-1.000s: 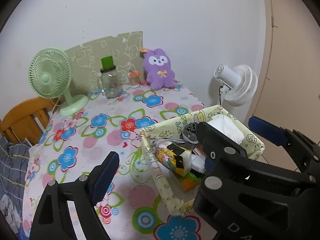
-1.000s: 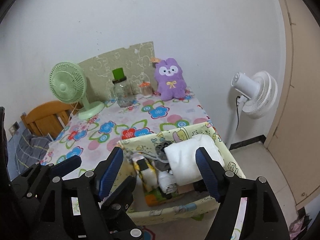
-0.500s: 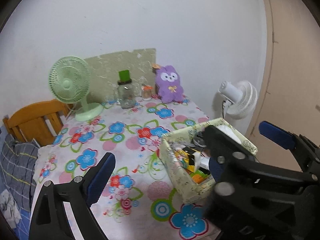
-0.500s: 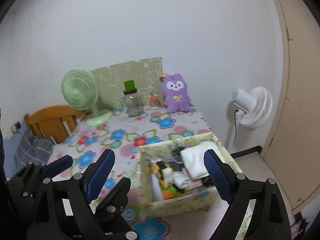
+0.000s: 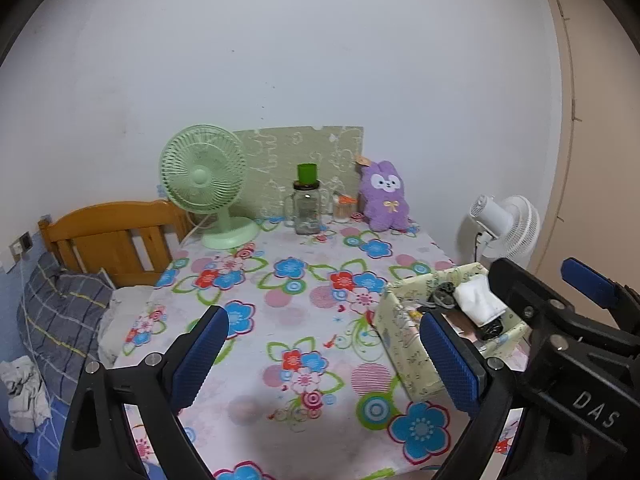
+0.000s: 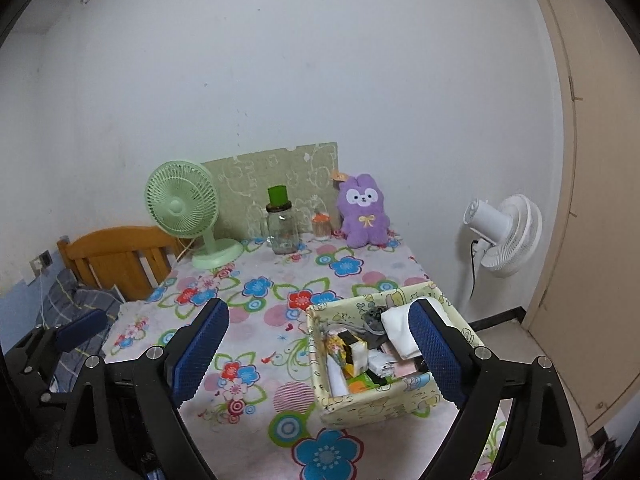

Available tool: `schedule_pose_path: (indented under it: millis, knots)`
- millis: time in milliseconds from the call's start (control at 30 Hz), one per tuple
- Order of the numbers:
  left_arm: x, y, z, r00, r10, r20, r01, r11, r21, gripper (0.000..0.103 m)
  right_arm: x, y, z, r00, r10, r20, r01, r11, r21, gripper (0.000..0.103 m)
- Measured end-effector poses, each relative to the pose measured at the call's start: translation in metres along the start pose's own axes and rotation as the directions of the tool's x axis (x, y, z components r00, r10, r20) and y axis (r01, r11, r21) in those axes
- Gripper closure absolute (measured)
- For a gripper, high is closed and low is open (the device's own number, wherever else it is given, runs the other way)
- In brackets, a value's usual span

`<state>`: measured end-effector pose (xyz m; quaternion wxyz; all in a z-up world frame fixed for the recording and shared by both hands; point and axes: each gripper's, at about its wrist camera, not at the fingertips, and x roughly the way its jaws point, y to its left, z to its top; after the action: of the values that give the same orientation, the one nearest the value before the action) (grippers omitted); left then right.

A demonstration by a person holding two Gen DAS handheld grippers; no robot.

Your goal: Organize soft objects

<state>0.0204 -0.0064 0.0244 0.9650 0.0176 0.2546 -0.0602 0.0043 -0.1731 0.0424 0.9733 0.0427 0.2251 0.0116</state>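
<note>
A purple plush rabbit sits upright at the table's far right, against the wall. A pale yellow fabric box stands at the table's near right, holding a folded white cloth and several small items. My left gripper is open and empty, held back from the table's near edge. My right gripper is open and empty, in front of the box; it also shows at the right of the left wrist view.
A green desk fan, a glass jar with a green lid and a small orange-capped jar stand at the table's back. A white floor fan, a wooden bed frame and bedding flank the floral tablecloth.
Both grippers have pulled back and up from the box, so the whole table now shows. The white cloth still lies in the box. Both grippers stay open.
</note>
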Motion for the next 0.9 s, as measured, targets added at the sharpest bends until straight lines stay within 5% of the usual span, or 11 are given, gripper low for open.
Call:
schedule_pose_path:
  millis: [433, 900]
  knots:
    - [-0.018, 0.029, -0.008, 0.995, 0.097, 0.032, -0.096, 0.995, -0.035, 0.005, -0.013, 0.008, -0.007, 1.000, -0.002, 0.011, 0.002, 1.000, -0.004, 0.008]
    - [-0.025, 0.036, -0.006, 0.994, 0.098, 0.056, -0.095, 0.994, -0.051, 0.005, -0.015, 0.012, -0.010, 1.000, -0.003, 0.009, 0.003, 1.000, -0.013, 0.007]
